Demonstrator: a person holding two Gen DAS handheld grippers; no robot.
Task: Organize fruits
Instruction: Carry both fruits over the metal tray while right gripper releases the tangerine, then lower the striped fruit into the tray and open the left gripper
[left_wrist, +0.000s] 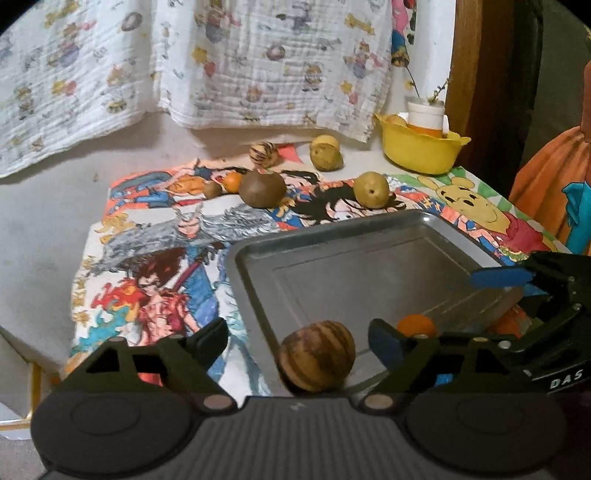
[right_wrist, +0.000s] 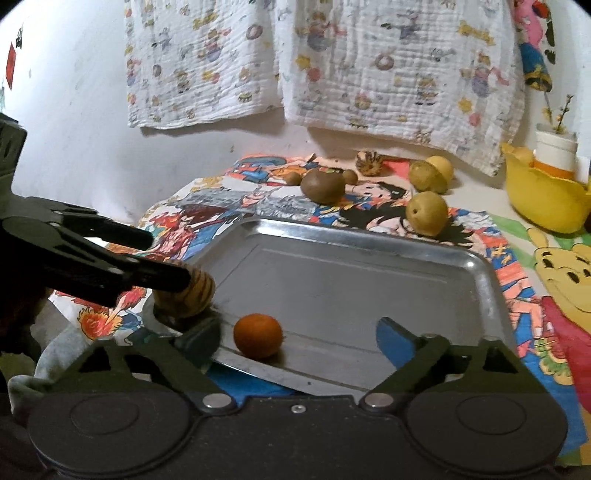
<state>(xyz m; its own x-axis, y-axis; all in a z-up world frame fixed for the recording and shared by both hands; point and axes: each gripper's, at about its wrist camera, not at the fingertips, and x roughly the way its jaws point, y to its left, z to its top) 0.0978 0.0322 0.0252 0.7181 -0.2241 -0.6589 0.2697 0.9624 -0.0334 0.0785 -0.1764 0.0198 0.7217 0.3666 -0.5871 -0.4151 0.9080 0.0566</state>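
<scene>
A metal tray (left_wrist: 436, 229) (right_wrist: 480, 273) lies on a cartoon-print cloth. A striped brown fruit (left_wrist: 317, 356) (right_wrist: 195, 291) rests in its near left corner between the fingers of my open left gripper (left_wrist: 301, 343), which does not squeeze it. A small orange fruit (right_wrist: 258, 335) (left_wrist: 415, 325) lies in the tray between the wide-open fingers of my right gripper (right_wrist: 295, 339). Behind the tray lie a large brown fruit (left_wrist: 261, 186) (right_wrist: 322, 185), yellow-green fruits (left_wrist: 371, 189) (right_wrist: 426, 212), a second striped fruit (left_wrist: 263, 153) (right_wrist: 369, 162) and small ones.
A yellow bowl (left_wrist: 421, 147) (right_wrist: 543, 199) with a white cup stands at the back right. A patterned white cloth (left_wrist: 221, 66) hangs on the wall behind. The table's left edge drops off beside the cartoon-print cloth (left_wrist: 147, 280).
</scene>
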